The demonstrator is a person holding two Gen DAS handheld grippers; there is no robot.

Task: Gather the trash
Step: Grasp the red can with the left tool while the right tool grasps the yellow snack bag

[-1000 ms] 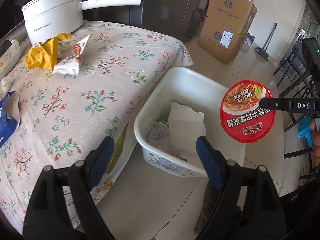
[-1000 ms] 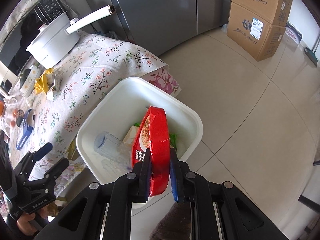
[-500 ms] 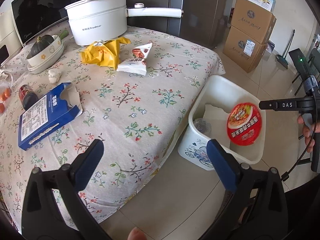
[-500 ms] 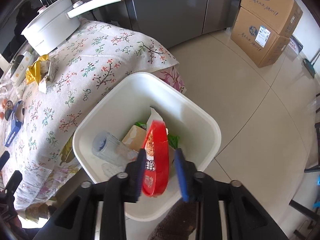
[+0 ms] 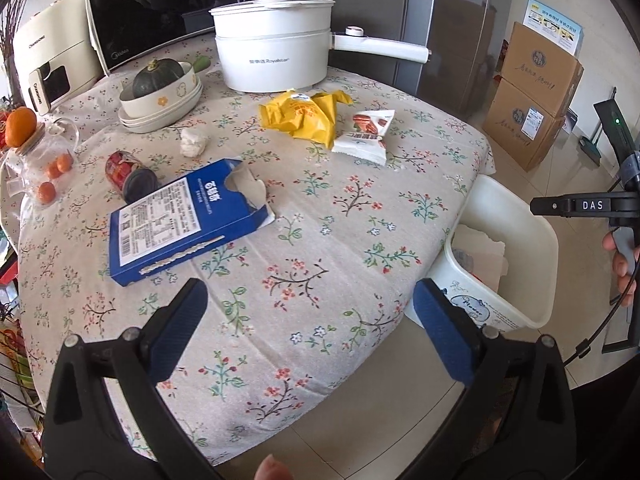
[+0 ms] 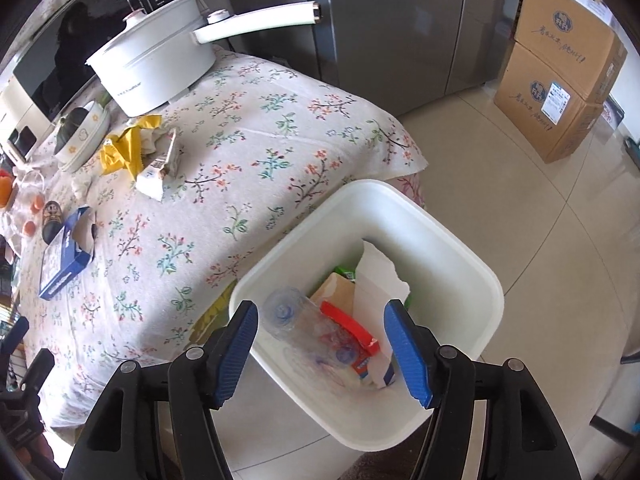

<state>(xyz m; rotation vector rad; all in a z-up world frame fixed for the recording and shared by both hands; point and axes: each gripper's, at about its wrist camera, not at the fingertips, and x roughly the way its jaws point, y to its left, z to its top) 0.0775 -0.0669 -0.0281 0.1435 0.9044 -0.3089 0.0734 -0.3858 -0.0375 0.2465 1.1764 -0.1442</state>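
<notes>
A white bin (image 6: 472,264) stands on the floor beside the table and holds a red noodle lid (image 6: 348,322), a clear bottle (image 6: 292,312) and paper. My right gripper (image 6: 324,344) is open and empty just above the bin. My left gripper (image 5: 308,332) is open and empty over the table's near edge. On the floral cloth lie a torn blue box (image 5: 184,220), a yellow wrapper (image 5: 304,114), a white snack packet (image 5: 366,140), a red can (image 5: 128,174) and a crumpled tissue (image 5: 193,142). The bin also shows in the left wrist view (image 5: 536,240).
A white electric pot (image 5: 276,56), a bowl with a squash (image 5: 160,92), a glass jar with oranges (image 5: 44,160) and a microwave (image 5: 152,20) stand at the back of the table. Cardboard boxes (image 6: 568,76) are stacked on the floor by the fridge (image 6: 400,20).
My right gripper opened and the red lid dropped into the bin. My left gripper swung left and back, from over the bin to facing the table.
</notes>
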